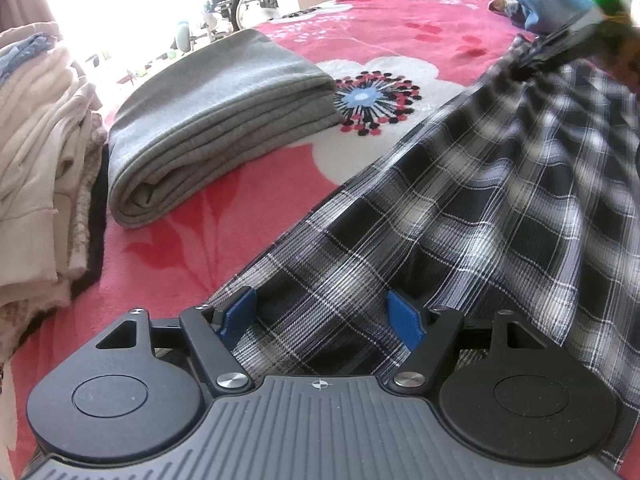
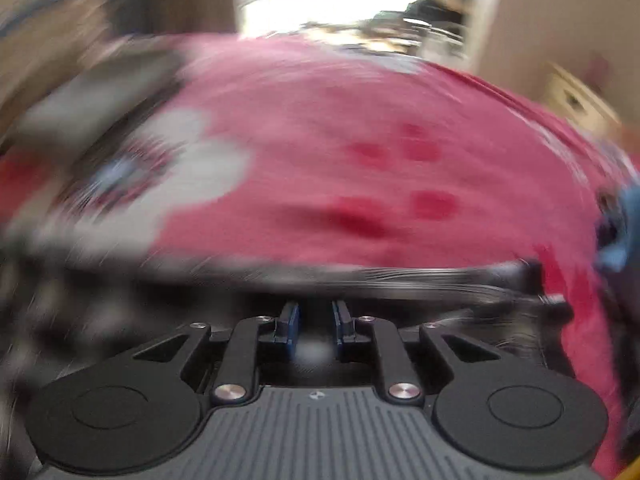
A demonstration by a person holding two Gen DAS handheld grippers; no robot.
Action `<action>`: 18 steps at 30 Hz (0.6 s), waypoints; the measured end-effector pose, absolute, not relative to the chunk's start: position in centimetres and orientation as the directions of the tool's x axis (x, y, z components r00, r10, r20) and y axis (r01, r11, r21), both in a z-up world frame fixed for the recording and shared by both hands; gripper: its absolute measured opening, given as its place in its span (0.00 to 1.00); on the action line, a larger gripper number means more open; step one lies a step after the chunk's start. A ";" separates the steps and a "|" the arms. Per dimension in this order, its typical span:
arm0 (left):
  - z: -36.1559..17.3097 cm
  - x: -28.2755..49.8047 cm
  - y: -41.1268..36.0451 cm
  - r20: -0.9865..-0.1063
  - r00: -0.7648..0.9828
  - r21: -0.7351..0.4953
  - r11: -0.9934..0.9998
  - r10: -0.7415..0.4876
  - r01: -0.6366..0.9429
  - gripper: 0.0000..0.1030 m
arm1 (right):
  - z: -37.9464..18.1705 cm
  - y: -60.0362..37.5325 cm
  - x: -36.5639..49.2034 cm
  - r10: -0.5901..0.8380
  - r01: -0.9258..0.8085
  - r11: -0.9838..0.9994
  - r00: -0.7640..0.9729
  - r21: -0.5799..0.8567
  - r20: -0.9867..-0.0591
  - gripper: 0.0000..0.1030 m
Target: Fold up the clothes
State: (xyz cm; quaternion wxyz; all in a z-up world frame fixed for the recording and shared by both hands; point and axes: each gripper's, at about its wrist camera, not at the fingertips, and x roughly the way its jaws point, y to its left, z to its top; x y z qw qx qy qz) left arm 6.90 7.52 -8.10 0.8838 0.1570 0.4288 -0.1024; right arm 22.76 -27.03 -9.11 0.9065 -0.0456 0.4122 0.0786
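A: Where is the garment being folded?

B: The black-and-white plaid woven shirt (image 1: 460,208) lies on the pink fleece blanket with the white flower print (image 1: 360,28). It stretches from the lower middle of the left wrist view up to the top right corner.

A: And the left gripper (image 1: 320,316)?

B: Its blue pads (image 1: 404,316) stand spread wide, with the plaid cloth running between them — I cannot see them pressing on it, so it reads as unclenched.

A: The right gripper (image 2: 314,334)?

B: In its own blurred view the two blue fingers (image 2: 289,328) stand a narrow gap apart. A dark, streaked band of plaid cloth lies just ahead of the tips, but the smear hides whether any of it is pinched. In the left view, a dark gripper tip with a green light sits at the shirt's far end, top right; the cloth bunches there.

A: Anything else on the bed?

B: A folded grey knit garment (image 1: 216,128) lies to the left of the shirt, apart from it. Further left is a stack of cream and white clothes (image 1: 44,168), and a crumpled blue cloth (image 1: 548,0) sits at the far right.
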 end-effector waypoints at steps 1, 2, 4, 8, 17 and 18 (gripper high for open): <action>-8.2 6.9 7.5 -0.791 0.610 0.191 0.929 -0.044 0.316 0.71 | -9.3 -28.2 23.9 0.073 -0.097 0.995 0.662 0.011 -0.746 0.15; -8.2 6.8 7.5 -0.791 0.610 0.193 0.929 -0.043 0.315 0.71 | -9.5 -29.4 25.1 0.041 -0.015 0.999 0.674 0.042 -0.737 0.15; -8.3 6.8 7.4 -0.791 0.611 0.195 0.930 -0.039 0.313 0.71 | -8.5 -32.1 25.3 -0.016 0.125 0.987 0.707 0.103 -0.707 0.15; -8.3 7.0 7.5 -0.792 0.609 0.184 0.935 -0.042 0.303 0.71 | -5.9 -37.3 24.6 -0.097 0.325 0.914 0.757 0.244 -0.646 0.19; -8.4 7.1 7.3 -0.793 0.608 0.196 0.925 -0.045 0.325 0.71 | -5.8 -38.1 23.8 -0.079 0.239 0.965 0.660 0.108 -0.747 0.49; -8.5 7.1 7.2 -0.793 0.607 0.195 0.926 -0.045 0.323 0.71 | -6.2 -38.5 24.1 -0.069 0.256 0.958 0.650 0.133 -0.757 0.49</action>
